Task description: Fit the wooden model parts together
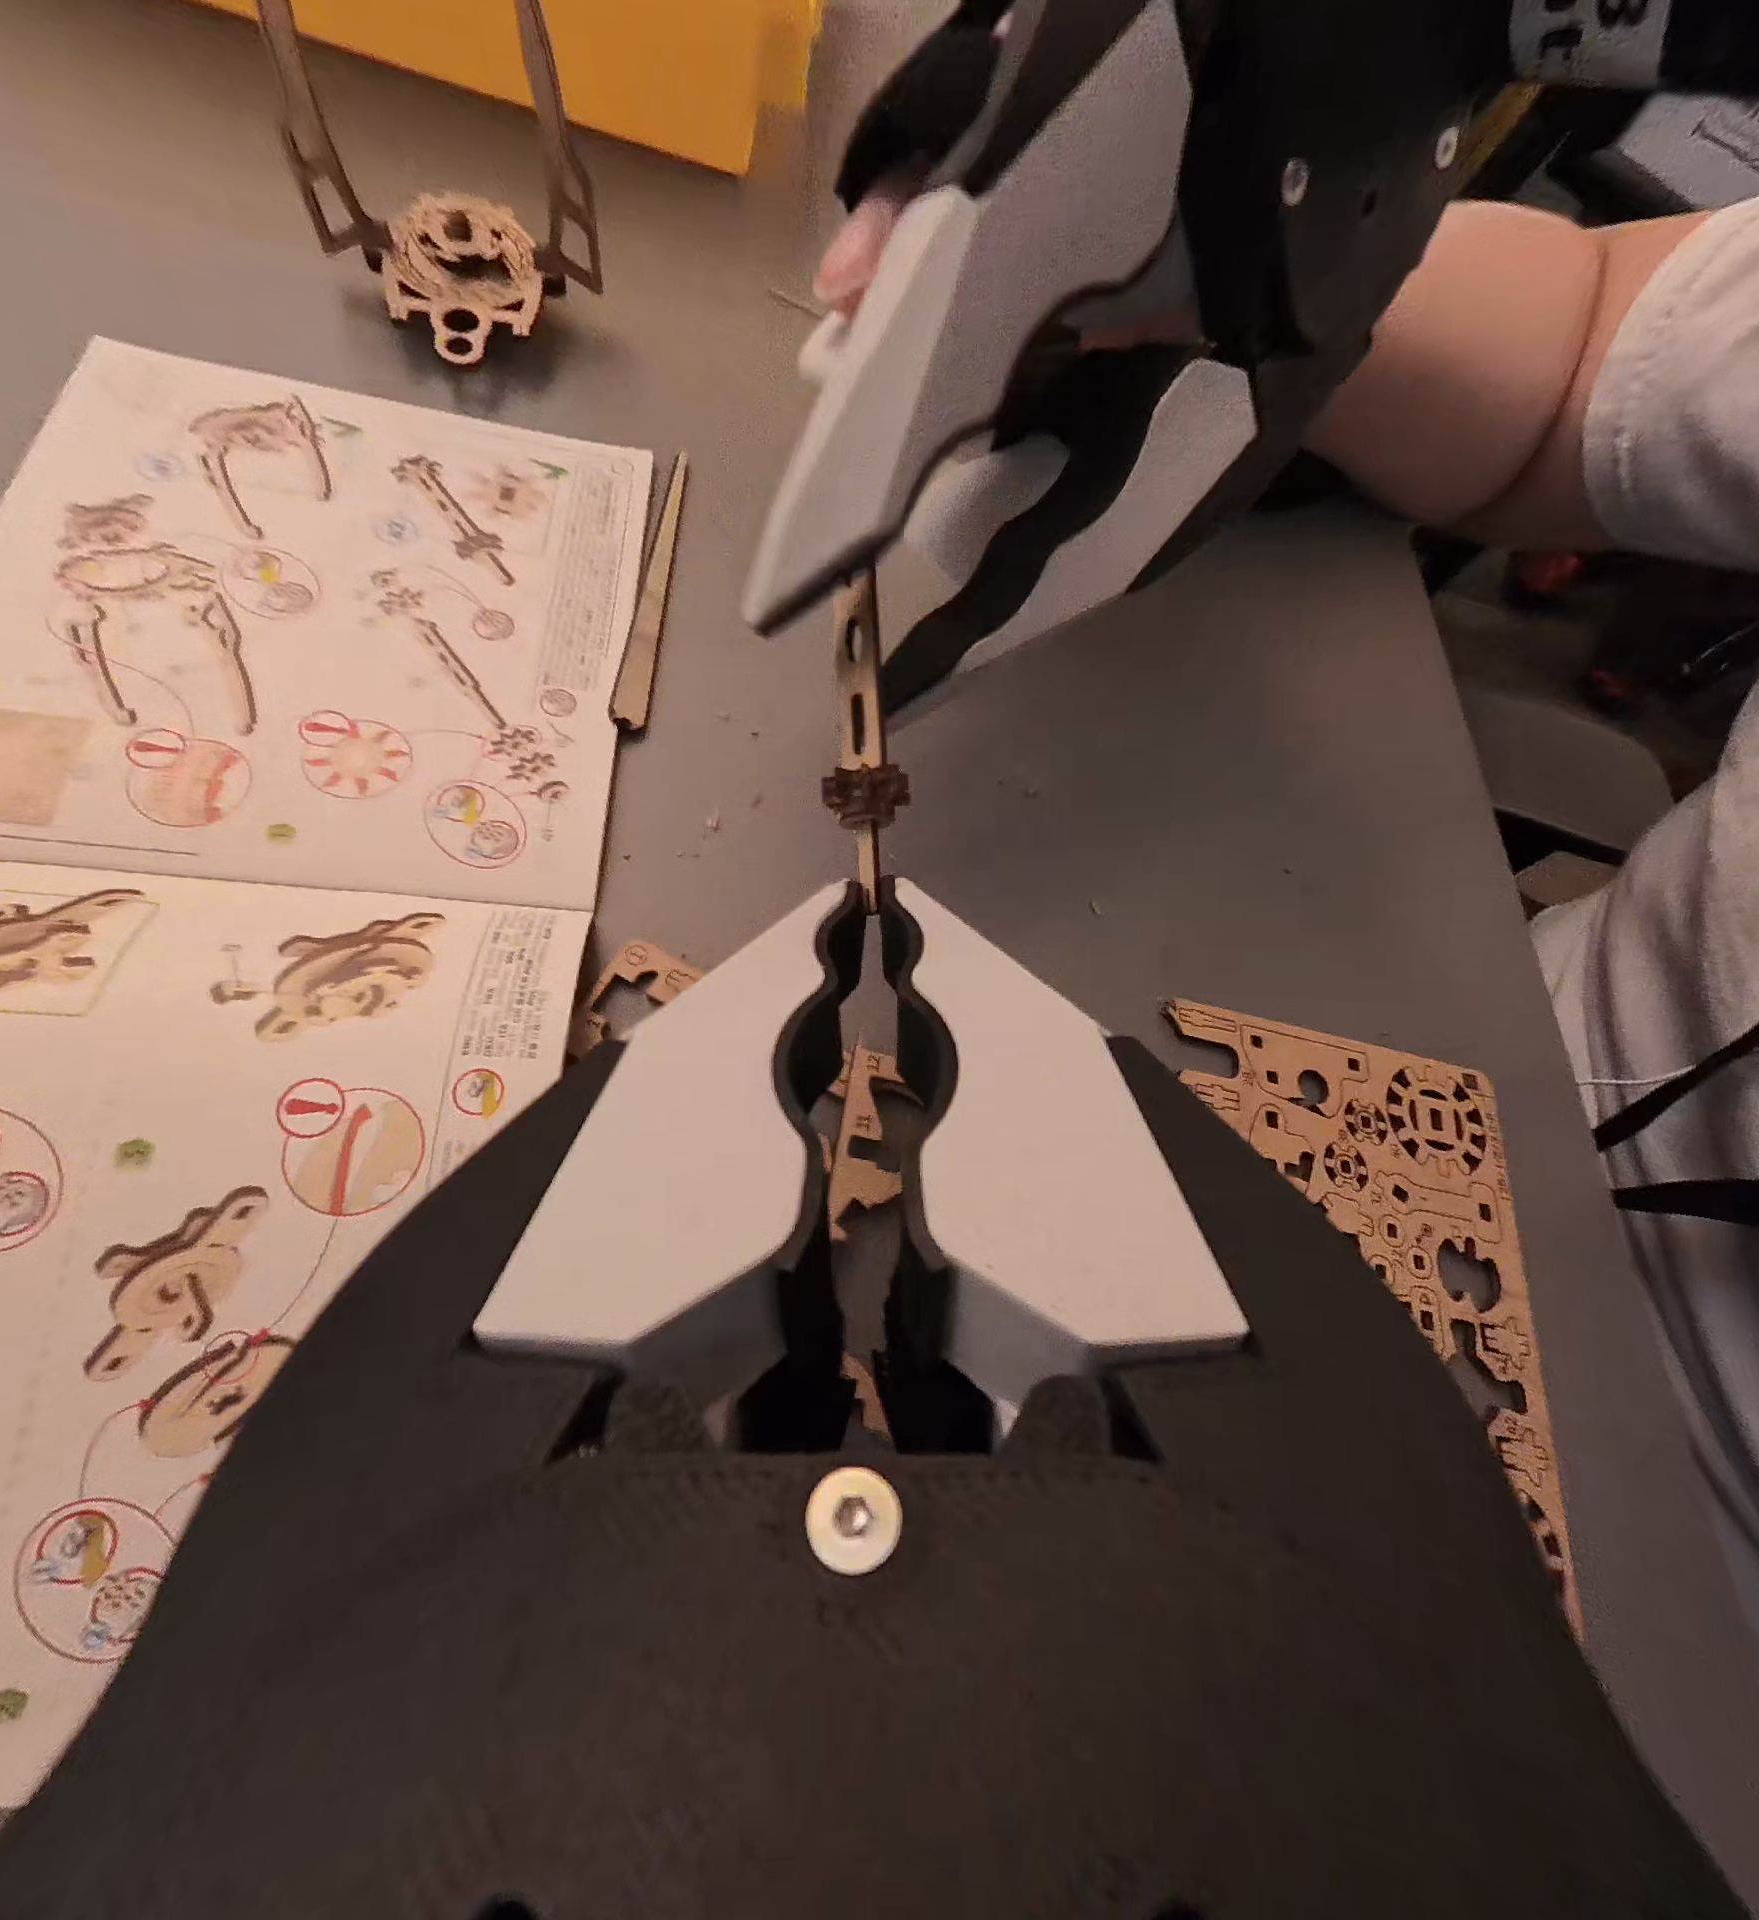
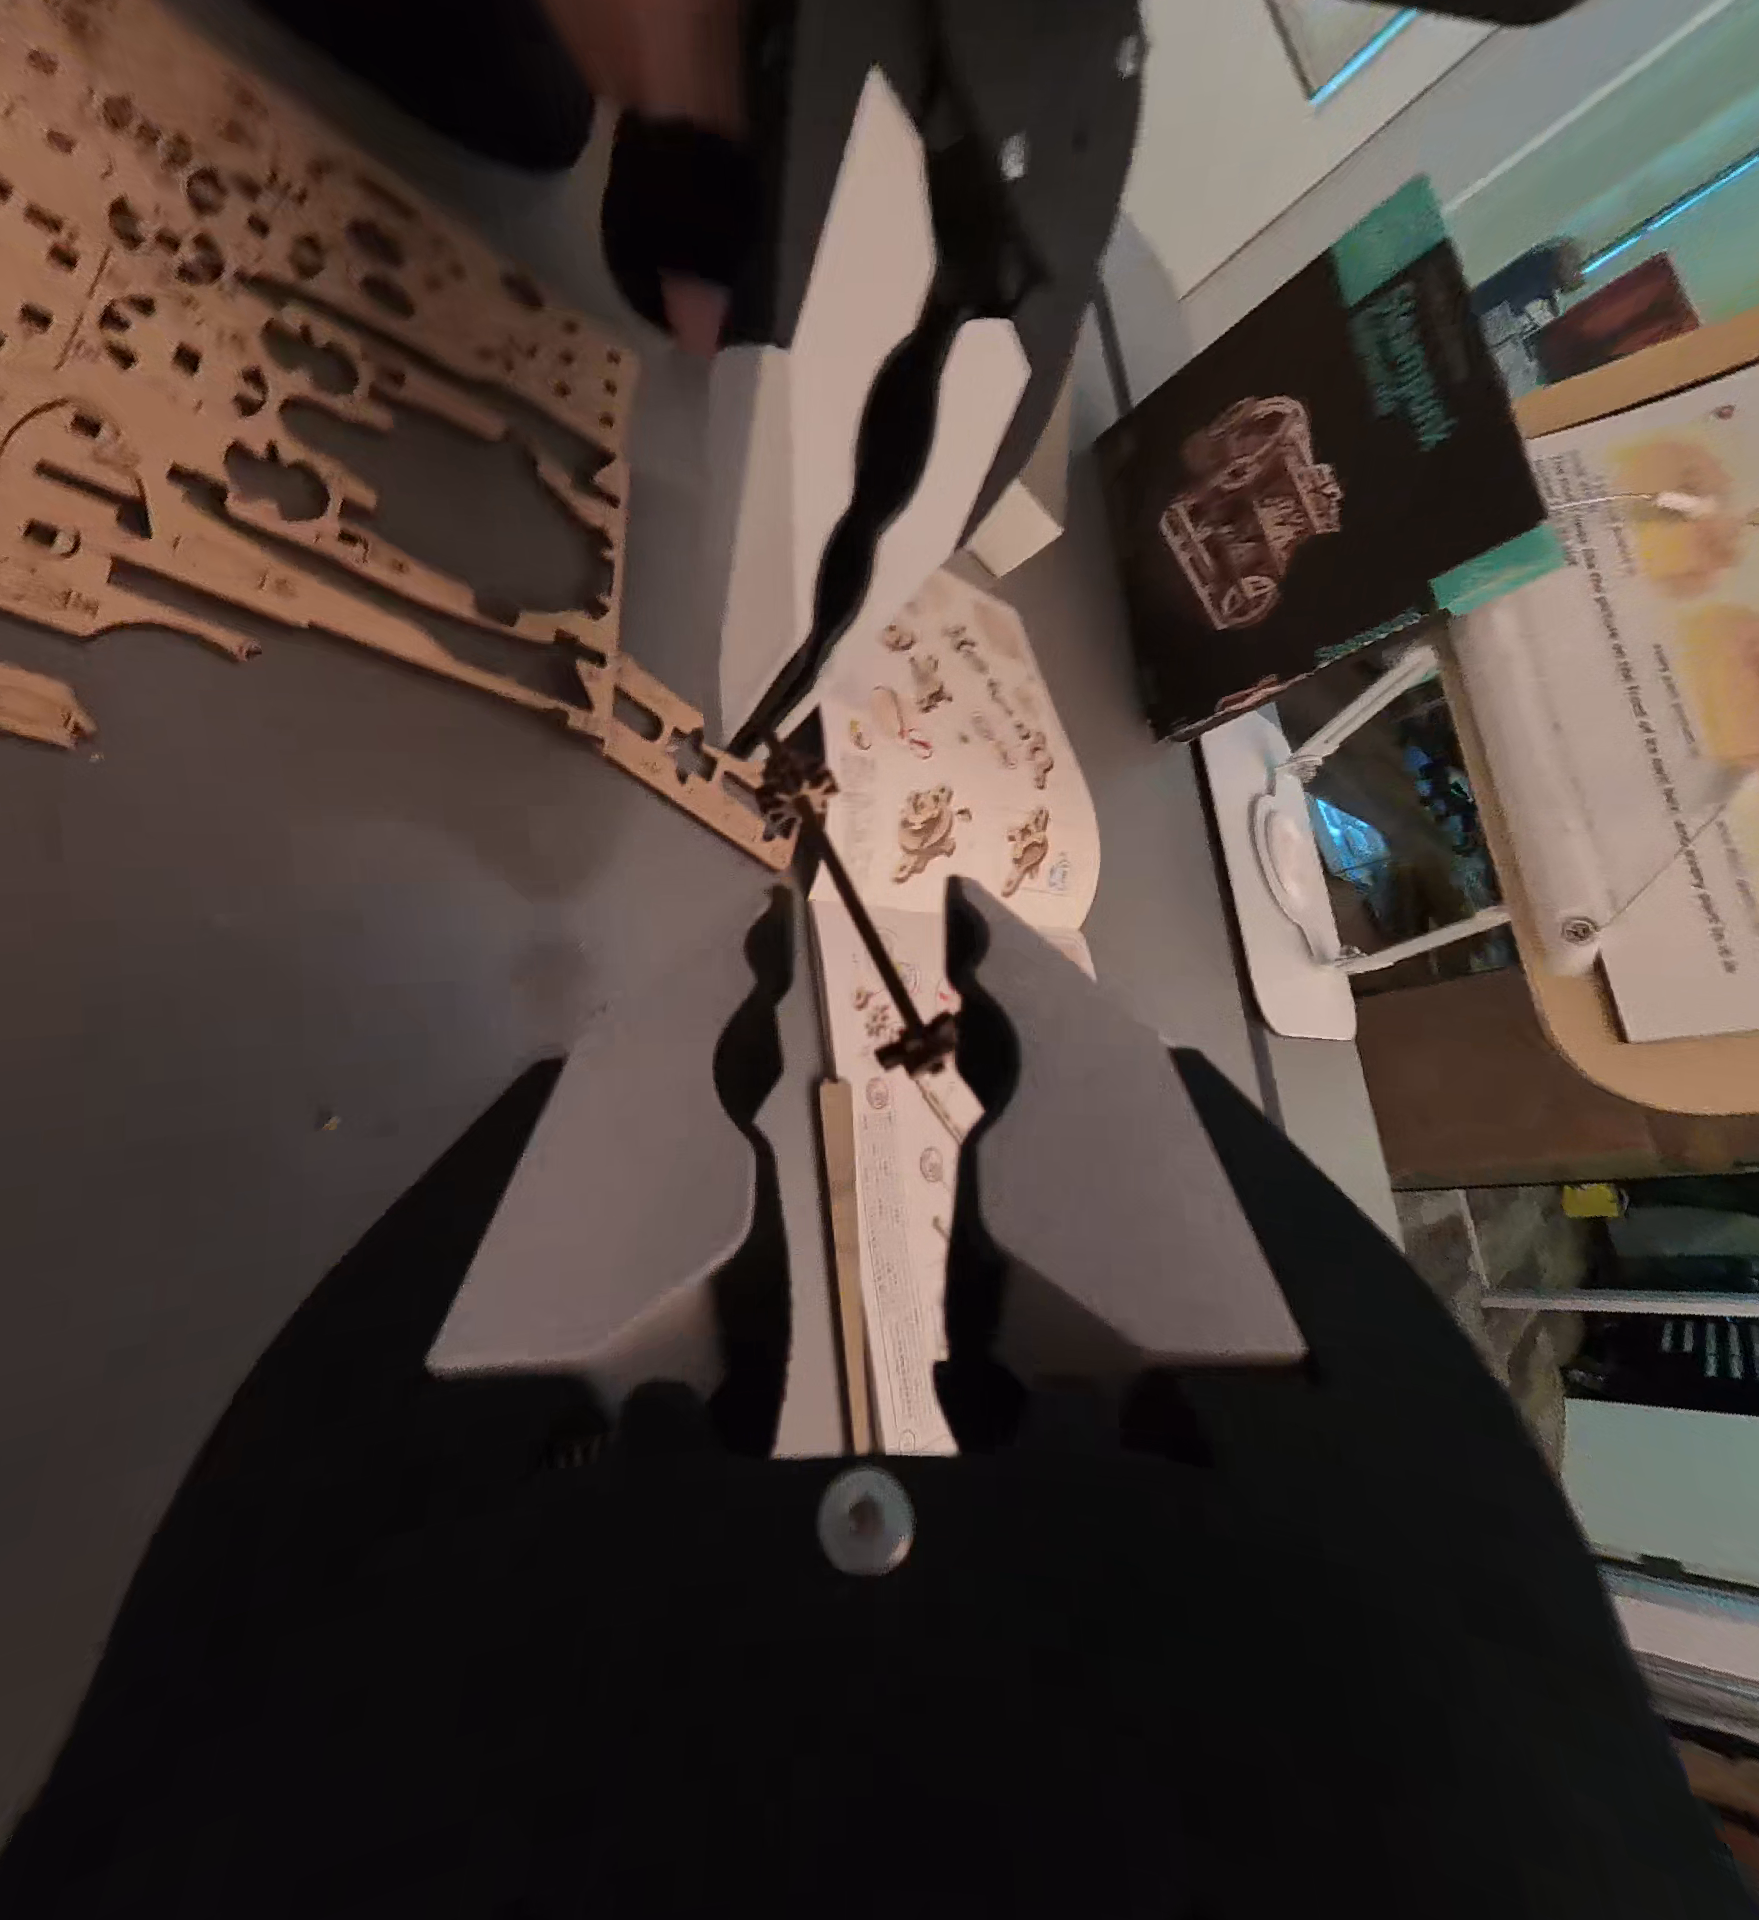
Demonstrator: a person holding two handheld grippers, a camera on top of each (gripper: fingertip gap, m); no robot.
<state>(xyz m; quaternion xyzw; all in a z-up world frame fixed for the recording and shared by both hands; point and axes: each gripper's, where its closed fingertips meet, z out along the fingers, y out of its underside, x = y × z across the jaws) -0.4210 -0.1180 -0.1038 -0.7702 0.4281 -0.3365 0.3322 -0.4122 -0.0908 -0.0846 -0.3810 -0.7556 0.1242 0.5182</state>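
A thin slotted wooden strip [image 1: 859, 717] carries a small dark gear-like piece [image 1: 864, 800]. My left gripper [image 1: 867, 891] is shut on the strip's near end and holds it above the grey table [image 1: 1166, 810]. My right gripper [image 1: 833, 655] comes in from the upper right, with the strip's far end between its fingers. In the right wrist view the strip [image 2: 875, 935] runs slantwise between the parted fingers of my right gripper [image 2: 873, 899]. There is one small piece [image 2: 916, 1044] close to the right finger and another [image 2: 792, 795] by the left gripper [image 2: 750, 743].
An instruction sheet [image 1: 262, 727] lies at the left, with a pointed wooden stick [image 1: 651, 603] beside it. A partly built model [image 1: 459, 260] stands before a yellow box [image 1: 646, 73]. A punched-out wooden sheet [image 1: 1374, 1164] lies at the right. A dark box [image 2: 1311, 478] stands at the table's edge. Less than 4 cm separates the two grippers' tips. Between my right fingertips and the pointed wooden stick [image 1: 651, 603] there is roughly 10 cm. The right camera catches it too, in the right wrist view [image 2: 844, 1243].
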